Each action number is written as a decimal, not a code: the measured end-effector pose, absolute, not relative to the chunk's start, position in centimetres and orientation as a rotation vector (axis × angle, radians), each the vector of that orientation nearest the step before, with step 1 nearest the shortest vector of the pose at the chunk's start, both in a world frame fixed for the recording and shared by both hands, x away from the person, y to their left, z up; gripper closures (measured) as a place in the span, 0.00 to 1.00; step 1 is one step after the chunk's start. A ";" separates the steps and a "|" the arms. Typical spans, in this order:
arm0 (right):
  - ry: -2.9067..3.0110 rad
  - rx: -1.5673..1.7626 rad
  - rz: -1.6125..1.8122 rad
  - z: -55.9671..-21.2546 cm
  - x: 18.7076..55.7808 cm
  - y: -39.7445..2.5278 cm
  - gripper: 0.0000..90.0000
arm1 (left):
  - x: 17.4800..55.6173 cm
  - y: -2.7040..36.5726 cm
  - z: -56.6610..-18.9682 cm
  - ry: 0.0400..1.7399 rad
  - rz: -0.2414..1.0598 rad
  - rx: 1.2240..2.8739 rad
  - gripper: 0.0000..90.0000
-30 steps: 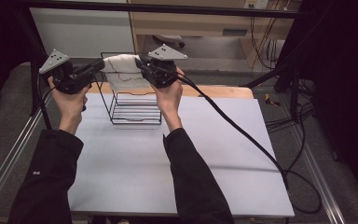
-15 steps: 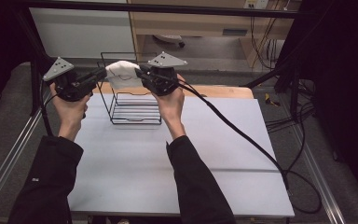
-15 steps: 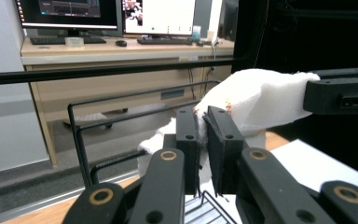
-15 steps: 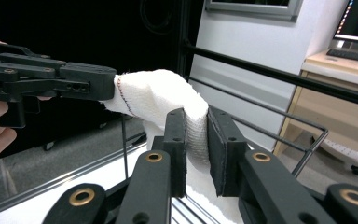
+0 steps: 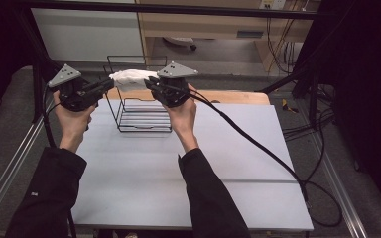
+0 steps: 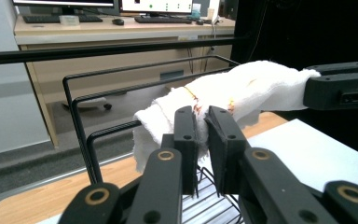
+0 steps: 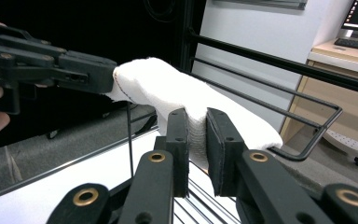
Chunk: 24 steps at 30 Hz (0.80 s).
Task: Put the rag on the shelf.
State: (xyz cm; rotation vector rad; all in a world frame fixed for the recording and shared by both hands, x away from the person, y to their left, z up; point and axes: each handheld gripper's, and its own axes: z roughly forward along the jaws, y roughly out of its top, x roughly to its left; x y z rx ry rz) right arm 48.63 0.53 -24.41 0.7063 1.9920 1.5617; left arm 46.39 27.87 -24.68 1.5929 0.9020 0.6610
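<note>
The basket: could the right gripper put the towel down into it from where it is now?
Probably yes. The right gripper and left gripper hold the towel over the wire basket, whose top is open, and nothing seems to block the way down.

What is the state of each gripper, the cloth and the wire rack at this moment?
Left gripper: shut on white cloth.
Right gripper: shut on white cloth.
White cloth: bunched, held in the air over the rack by both ends.
Wire rack: upright on the table, nothing seen inside.
</note>
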 end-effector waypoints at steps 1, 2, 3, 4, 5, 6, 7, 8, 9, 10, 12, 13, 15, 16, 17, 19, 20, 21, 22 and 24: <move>1.992 0.706 1.562 -24.5 48.6 0.5 0.89 | 46.3 27.9 -24.5 0.902 0.657 1.589 0.87; 1.995 0.705 1.560 -24.6 48.6 0.5 0.89 | 46.2 28.0 -24.2 0.901 0.655 1.582 0.86; 1.996 0.707 1.559 -24.7 48.6 0.5 0.89 | 46.2 28.1 -23.8 0.901 0.654 1.572 0.86; 1.997 0.707 1.559 -24.8 48.6 0.5 0.89 | 46.2 28.2 -23.4 0.900 0.649 1.562 0.86; 1.997 0.703 1.557 -24.8 48.6 0.5 0.89 | 46.2 28.2 -22.9 0.899 0.650 1.555 0.86; 1.997 0.705 1.559 -24.8 48.6 0.5 0.89 | 46.2 28.1 -22.5 0.904 0.651 1.550 0.87; 1.998 0.705 1.559 -24.9 48.6 0.6 0.89 | 46.4 28.0 -22.1 0.907 0.647 1.548 0.90; 1.997 0.704 1.559 -24.9 48.6 0.6 0.89 | 46.5 27.8 -21.9 0.913 0.653 1.552 0.93; 1.998 0.703 1.556 -25.0 48.6 0.6 0.89 | 46.7 27.5 -21.7 0.925 0.663 1.563 0.96; 1.995 0.704 1.559 -25.0 48.7 0.6 0.89 | 47.0 27.2 -21.7 0.940 0.663 1.577 0.98; 1.995 0.706 1.561 -25.0 48.6 0.6 0.89 | 47.6 26.8 -21.9 0.958 0.664 1.590 0.99; 1.996 0.705 1.559 -25.1 48.6 0.7 0.89 | 47.8 26.6 -21.9 0.964 0.660 1.592 0.99; 2.001 0.702 1.555 -25.2 48.7 0.6 0.89 | 48.4 26.3 -22.2 0.975 0.633 1.595 1.00; 2.002 0.703 1.556 -25.2 48.7 0.6 0.89 | 48.5 26.2 -22.3 0.978 0.611 1.598 1.00; 2.003 0.705 1.559 -25.3 48.7 0.6 0.89 | 48.6 26.1 -22.5 0.975 0.601 1.606 1.00; 2.003 0.703 1.558 -25.3 48.6 0.5 0.89 | 48.5 25.9 -22.7 0.963 0.604 1.622 1.00; 2.005 0.702 1.558 -25.3 48.6 0.5 0.88 | 48.5 25.8 -22.9 0.961 0.598 1.629 1.00; 2.008 0.700 1.557 -25.3 48.6 0.4 0.88 | 48.4 25.8 -23.0 0.957 0.594 1.635 1.00; 2.010 0.700 1.556 -25.3 48.6 0.4 0.86 | 48.4 25.8 -23.2 0.955 0.594 1.644 1.00; 2.014 0.702 1.562 -25.3 48.5 0.4 0.84 | 48.3 25.8 -23.5 0.954 0.593 1.656 1.00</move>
